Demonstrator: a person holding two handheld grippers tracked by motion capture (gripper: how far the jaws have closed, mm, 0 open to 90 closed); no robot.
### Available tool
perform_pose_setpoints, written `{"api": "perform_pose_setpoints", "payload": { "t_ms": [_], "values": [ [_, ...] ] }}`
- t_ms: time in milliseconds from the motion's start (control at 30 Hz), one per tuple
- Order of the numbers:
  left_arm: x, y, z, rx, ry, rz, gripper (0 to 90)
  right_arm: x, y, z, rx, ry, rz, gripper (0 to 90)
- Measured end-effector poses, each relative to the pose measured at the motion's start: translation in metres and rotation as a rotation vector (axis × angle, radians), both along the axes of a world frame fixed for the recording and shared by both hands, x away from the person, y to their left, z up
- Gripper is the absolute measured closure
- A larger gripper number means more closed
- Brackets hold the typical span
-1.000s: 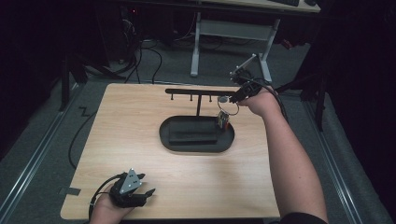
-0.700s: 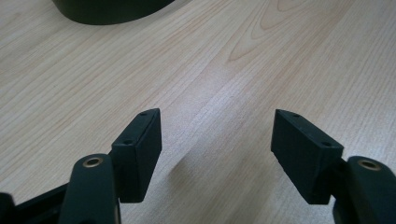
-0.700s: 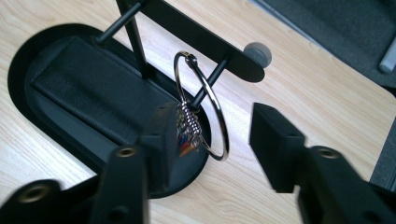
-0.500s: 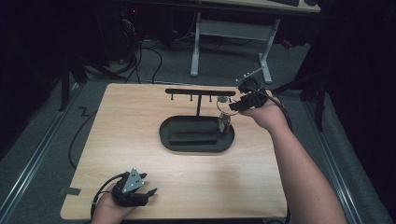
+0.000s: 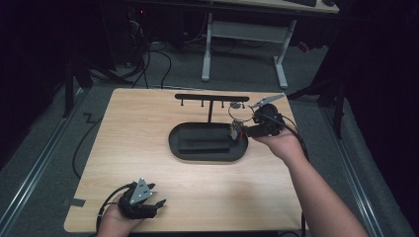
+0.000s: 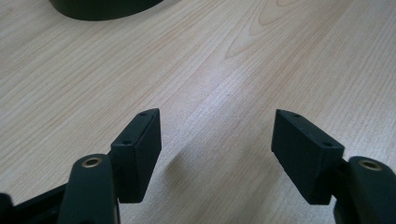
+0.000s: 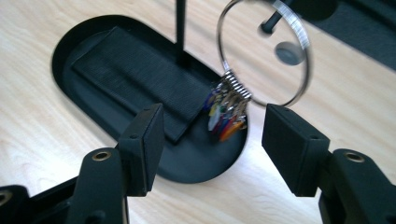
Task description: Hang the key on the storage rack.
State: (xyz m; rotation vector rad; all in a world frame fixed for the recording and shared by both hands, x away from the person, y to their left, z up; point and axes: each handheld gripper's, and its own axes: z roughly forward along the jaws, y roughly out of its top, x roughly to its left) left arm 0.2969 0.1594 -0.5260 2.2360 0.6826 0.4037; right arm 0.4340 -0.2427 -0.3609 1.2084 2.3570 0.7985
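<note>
at the far right end of the key rack (image 5: 211, 98) on the counter (image 5: 148, 148), the key ring (image 7: 264, 53) hangs from what looks like the last peg, w/ a bunch of small coloured keys (image 7: 224, 114) dangling at its bottom, just above the right end of the rack's black oval base tray (image 7: 93, 51). right claw (image 7: 212, 135) sits just in front of and below the ring, jaws apart, nothing between them; the ring is blurred in the right gripper view, so prob swinging, though that's a guess. in the high view the right claw (image 5: 247, 130) is near the tray's right end, close to the keys. left claw (image 6: 217, 140) is also spread wide & empty, resting low over bare wood at the near left corner of the counter (image 5: 143, 205), well apart from the rack. judgement: the step in hand is either the release right after hanging the ring or the approach to take it off; can't tell which from this alone. if hung, next move = back the right claw straight away w/o catching the ring or keys. if picking, it needs to come up, line the jaws across the ring's wire & close, then lift off the peg. risk: thin ring, easy to miss or knock off.
</note>
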Motion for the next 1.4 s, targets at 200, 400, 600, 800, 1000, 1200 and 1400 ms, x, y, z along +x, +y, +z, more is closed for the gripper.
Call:
{"api": "perform_pose_setpoints", "payload": {
  "t_ms": [200, 400, 600, 800, 1000, 1200, 1400],
  "values": [
    [-0.001, -0.001, -0.001, 0.007, 0.001, -0.005, 33.5, -0.015, -0.006, -0.021, 0.036, -0.024, 0.009, 37.6],
    [-0.001, -0.002, -0.003, 0.013, 0.004, -0.010, 33.5, -0.031, -0.012, -0.037, 0.033, -0.047, 0.005, 34.4],
    [-0.002, -0.003, -0.004, 0.015, 0.006, -0.013, 33.5, -0.053, -0.020, -0.054, 0.058, -0.093, 0.010, 34.2],
    [-0.002, -0.005, -0.004, 0.014, 0.010, -0.019, 33.5, -0.077, -0.027, -0.082, 0.100, -0.142, 0.015, 30.9],
    [-0.005, -0.007, -0.002, -0.003, -0.008, -0.028, 33.4, -0.099, -0.038, -0.120, 0.160, -0.128, -0.007, 28.1],
    [-0.007, -0.005, 0.005, -0.068, -0.026, -0.028, 33.4, -0.137, -0.059, -0.153, 0.243, -0.212, -0.122, 27.3],
    [-0.006, -0.002, 0.005, -0.091, -0.017, -0.016, 33.4, -0.141, -0.065, -0.155, 0.248, -0.218, -0.146, 27.4]
  ]
}}
